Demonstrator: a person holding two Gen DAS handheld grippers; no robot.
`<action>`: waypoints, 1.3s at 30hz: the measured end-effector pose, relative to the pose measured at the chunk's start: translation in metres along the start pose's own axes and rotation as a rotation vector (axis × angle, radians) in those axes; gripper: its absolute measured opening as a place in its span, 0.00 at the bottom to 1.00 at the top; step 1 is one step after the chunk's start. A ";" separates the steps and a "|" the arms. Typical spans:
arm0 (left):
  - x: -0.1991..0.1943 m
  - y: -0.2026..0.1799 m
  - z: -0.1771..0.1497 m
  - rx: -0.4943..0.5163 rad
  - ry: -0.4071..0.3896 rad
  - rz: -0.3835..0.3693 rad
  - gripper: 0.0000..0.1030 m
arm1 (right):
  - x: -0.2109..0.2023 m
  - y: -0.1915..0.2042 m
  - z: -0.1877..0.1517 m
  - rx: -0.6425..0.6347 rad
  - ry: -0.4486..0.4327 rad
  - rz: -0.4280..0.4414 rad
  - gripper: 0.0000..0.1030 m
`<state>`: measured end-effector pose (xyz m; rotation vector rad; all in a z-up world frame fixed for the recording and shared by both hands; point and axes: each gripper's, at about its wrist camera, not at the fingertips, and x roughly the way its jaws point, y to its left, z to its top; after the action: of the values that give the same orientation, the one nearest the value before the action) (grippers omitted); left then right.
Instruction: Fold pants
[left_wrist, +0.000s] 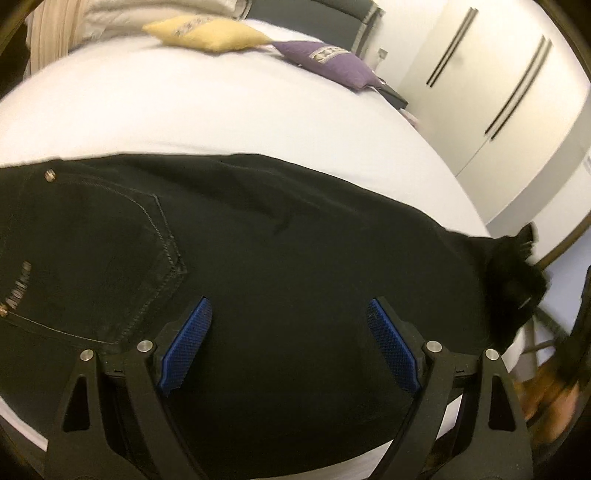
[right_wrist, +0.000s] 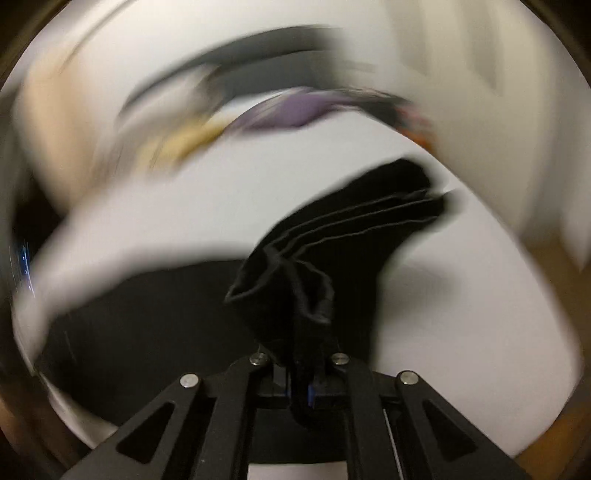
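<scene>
Across the white bed, the black pants are being judged limp, heavyish denim best taken at hems or waistband, the right gripper pinching bunched leg ends, the left gripper hovering spread.

Black denim pants with tone-on-tone grey stitching round the back pocket and small brass-coloured rivets are seen on a plain white bed sheet. The matte black left gripper is fitted with bright blue, finely textured pads. A soft yellow cushion with a pale patterned strip is seen further back, and a purple cushion with a similar cream and grey patterned band just beside it. The cupboard doors are glossy white with thin black handles. In the blurred right view, the black right gripper shows slivers of blue pad, with black cloth bunched there.
</scene>
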<state>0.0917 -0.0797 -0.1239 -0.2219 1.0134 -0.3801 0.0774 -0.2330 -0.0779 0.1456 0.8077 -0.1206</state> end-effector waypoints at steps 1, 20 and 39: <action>-0.001 0.002 -0.001 -0.022 0.010 -0.028 0.84 | 0.011 0.022 -0.004 -0.076 0.036 0.000 0.06; 0.064 -0.061 0.048 -0.139 0.281 -0.377 0.84 | 0.007 0.064 -0.026 -0.259 -0.026 -0.040 0.06; 0.066 -0.078 0.061 -0.061 0.393 -0.535 0.08 | -0.009 0.118 -0.038 -0.553 -0.152 -0.176 0.06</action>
<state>0.1595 -0.1774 -0.1169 -0.4897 1.3500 -0.9053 0.0641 -0.1097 -0.0874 -0.4532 0.6756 -0.0693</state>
